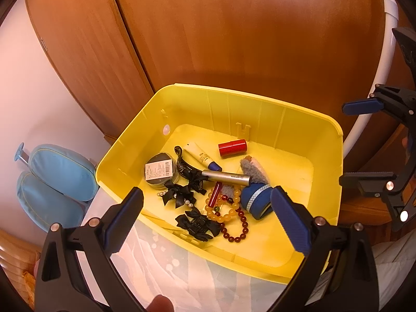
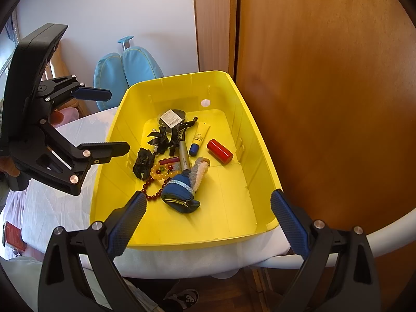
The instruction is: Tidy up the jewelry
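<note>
A yellow plastic bin (image 1: pixel 260 106) (image 2: pixel 260 140) holds mixed items: a yellow bead bracelet (image 1: pixel 226 214) (image 2: pixel 162 173), a dark red bead bracelet (image 1: pixel 240 230) (image 2: pixel 149 188), black bow hair clips (image 1: pixel 179 193) (image 2: pixel 160 136), a black claw clip (image 1: pixel 197 225) (image 2: pixel 143 162), a blue hair accessory (image 1: pixel 256 199) (image 2: pixel 179 189), a silver tube (image 1: pixel 226 176) (image 2: pixel 184 156), a red cylinder (image 1: pixel 232 147) (image 2: pixel 219 151). My left gripper (image 1: pixel 206 215) is open and empty above the bin's near edge. My right gripper (image 2: pixel 206 215) is open and empty over the bin's near end.
The bin sits on a white cloth-covered surface (image 2: pixel 52 208) against wooden wardrobe doors (image 1: pixel 221 39). A blue cushioned chair (image 1: pixel 54 182) (image 2: pixel 124 70) stands beside the wall. The right gripper shows at the right edge of the left wrist view (image 1: pixel 369 140).
</note>
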